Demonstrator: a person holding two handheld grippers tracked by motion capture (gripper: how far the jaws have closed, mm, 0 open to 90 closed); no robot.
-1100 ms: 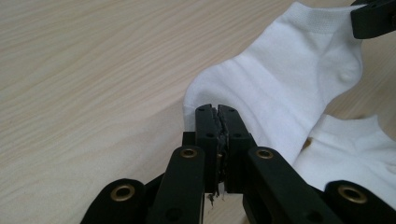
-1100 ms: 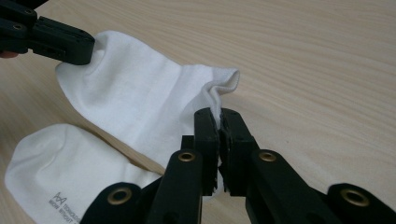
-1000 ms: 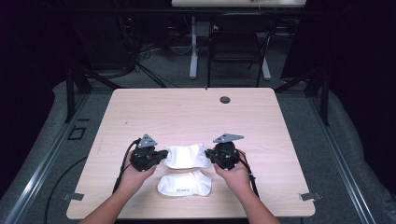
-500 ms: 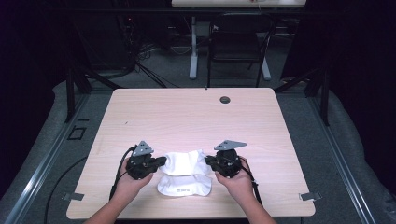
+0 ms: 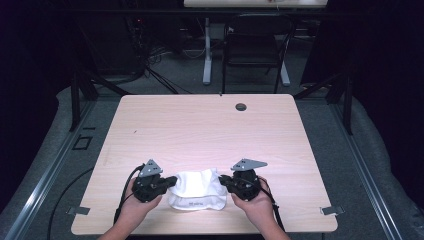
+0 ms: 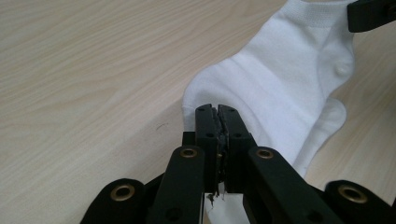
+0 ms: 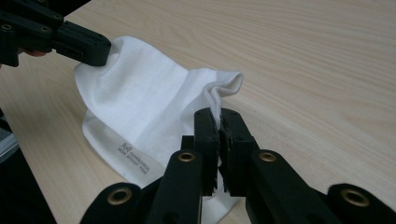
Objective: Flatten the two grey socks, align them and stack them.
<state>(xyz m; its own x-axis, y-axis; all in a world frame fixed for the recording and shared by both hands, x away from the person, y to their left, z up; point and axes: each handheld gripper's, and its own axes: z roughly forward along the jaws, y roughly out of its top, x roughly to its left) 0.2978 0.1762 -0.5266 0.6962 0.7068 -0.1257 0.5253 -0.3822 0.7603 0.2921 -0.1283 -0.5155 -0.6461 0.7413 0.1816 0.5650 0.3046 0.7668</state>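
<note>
White sock (image 5: pixel 196 189) near counter (image 5: pixel 210 130) front edge, over a second sock. Left hand-held gripper (image 5: pixel 172 181) clamped on one end, right hand-held gripper (image 5: pixel 223 182) on the other. Soft, light, limp; likely sags between grips. Best held by its edges.

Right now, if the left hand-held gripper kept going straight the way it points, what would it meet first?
The white sock it is already shut on. Past that cloth, the left hand-held gripper points at the right hand-held gripper, which pinches the sock's other end. Nothing else seems to lie between them, though depth is hard to judge.
</note>
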